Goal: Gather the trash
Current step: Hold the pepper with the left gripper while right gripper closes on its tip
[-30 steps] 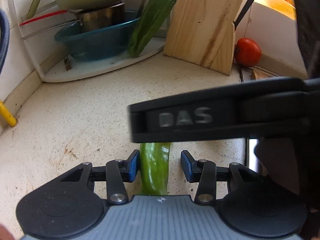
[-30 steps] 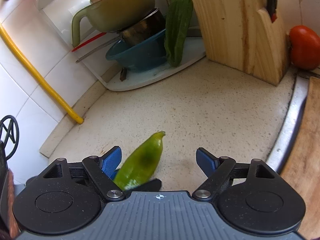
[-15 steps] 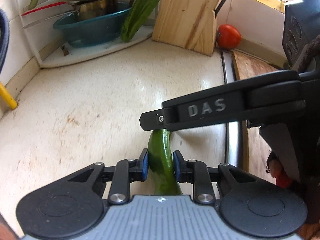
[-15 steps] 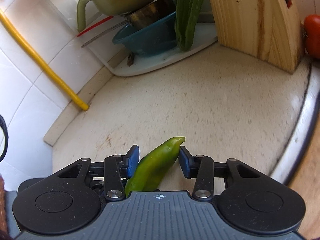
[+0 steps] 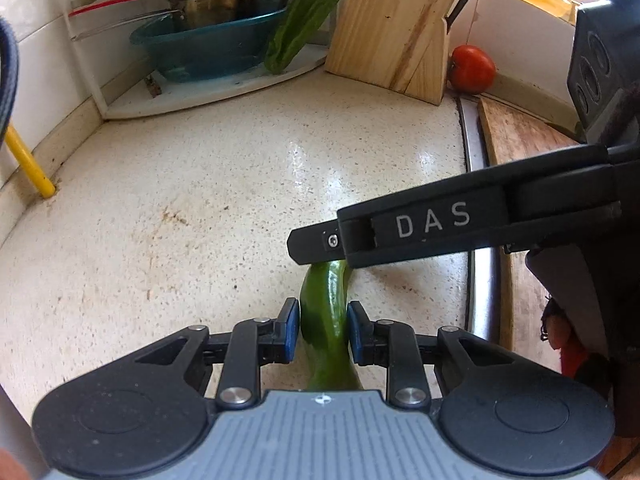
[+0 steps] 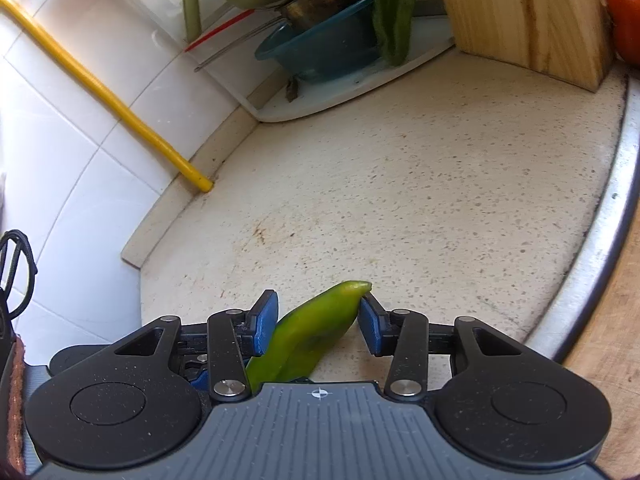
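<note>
While the speckled countertop [image 5: 224, 184] is spreading pale across both views, a white corner shelf [image 5: 208, 96] is sitting at its far left, carrying a teal basin [image 5: 208, 46] with a metal pot [image 5: 216, 6] stacked inside and a long green pepper [image 5: 304, 12] leaning beside it; just to the right a wooden knife block [image 5: 392, 20] is standing upright, with a red tomato [image 5: 472, 68] beside it further right. A yellow pipe [image 6: 104, 92] is running down the tiled wall at the left. Near the cameras, the small green pepper piece [image 5: 326, 320] is being held by both tools: the left gripper [image 5: 319, 330] is clamping narrowly on one end, and the right gripper [image 6: 318, 322], its jaws having just been closing, is pinching the pointed end at a medium width
</note>
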A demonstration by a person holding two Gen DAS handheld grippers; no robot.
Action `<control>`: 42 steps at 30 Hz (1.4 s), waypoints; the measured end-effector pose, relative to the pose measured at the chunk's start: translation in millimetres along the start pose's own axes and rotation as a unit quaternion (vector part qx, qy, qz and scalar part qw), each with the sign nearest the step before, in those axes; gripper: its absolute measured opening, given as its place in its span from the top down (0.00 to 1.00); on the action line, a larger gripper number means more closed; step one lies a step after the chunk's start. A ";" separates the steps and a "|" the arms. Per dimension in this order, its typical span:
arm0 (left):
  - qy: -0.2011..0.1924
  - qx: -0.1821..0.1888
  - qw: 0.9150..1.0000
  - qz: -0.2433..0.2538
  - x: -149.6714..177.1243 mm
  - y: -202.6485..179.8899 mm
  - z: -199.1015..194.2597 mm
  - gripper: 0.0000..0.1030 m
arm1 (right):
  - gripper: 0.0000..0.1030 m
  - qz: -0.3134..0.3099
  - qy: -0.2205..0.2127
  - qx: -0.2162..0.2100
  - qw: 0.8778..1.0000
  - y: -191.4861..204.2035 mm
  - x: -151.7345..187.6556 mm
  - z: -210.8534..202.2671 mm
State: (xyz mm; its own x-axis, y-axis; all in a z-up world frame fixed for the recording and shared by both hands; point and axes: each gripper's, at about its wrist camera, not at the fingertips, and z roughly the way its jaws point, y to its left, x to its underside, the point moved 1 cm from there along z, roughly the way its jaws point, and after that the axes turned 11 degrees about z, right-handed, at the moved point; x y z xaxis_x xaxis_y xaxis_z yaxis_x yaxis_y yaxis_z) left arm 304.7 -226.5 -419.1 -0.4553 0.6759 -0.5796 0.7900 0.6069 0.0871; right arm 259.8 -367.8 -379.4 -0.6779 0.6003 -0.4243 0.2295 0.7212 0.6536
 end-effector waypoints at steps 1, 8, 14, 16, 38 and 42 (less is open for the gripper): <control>-0.001 0.000 1.000 0.002 -0.3 0.0 0.3 0.75 | 0.48 -0.004 0.001 0.001 1.000 1.4 0.1 0.9; -0.003 0.006 1.000 0.003 -3.8 8.2 3.0 0.72 | 0.47 -0.019 0.006 0.002 1.000 5.5 -1.5 4.5; -0.004 0.005 1.000 0.010 -5.6 6.6 4.0 0.72 | 0.42 -0.025 0.008 0.005 1.000 12.0 -2.6 10.2; -0.004 0.005 1.000 0.008 -4.9 6.8 3.3 0.72 | 0.41 -0.026 0.006 0.007 1.000 13.1 -1.7 10.5; -0.003 0.004 1.000 0.003 -8.1 8.8 2.0 0.72 | 0.41 -0.045 0.010 0.013 0.999 20.1 0.4 18.3; -0.006 0.006 1.000 0.000 -8.3 9.4 2.6 0.72 | 0.41 -0.045 0.009 0.014 0.999 21.2 2.5 18.3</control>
State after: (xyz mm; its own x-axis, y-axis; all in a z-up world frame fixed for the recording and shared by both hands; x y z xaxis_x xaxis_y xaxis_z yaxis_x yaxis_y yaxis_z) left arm 316.9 -227.4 -415.6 -0.4502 0.6708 -0.5894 0.7948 0.6019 0.0779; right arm 275.8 -344.7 -378.0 -0.7086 0.5271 -0.4690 0.1866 0.7810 0.5960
